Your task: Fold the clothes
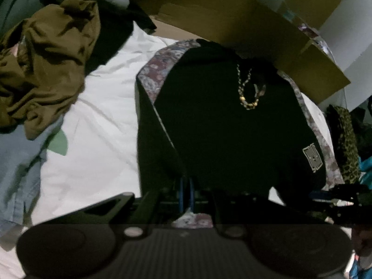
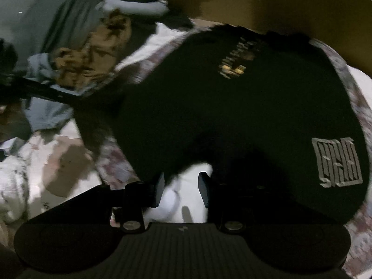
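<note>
A white bed (image 1: 109, 116) carries a black shirt (image 1: 232, 127) at centre and brown clothes (image 1: 46, 65) at ten o'clock.

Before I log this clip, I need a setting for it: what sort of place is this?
Most likely a bedroom, with laundry being folded on a bed. A black sweatshirt lies spread on a white sheet, an olive garment is heaped beside it, and a cardboard box sits behind.
</note>
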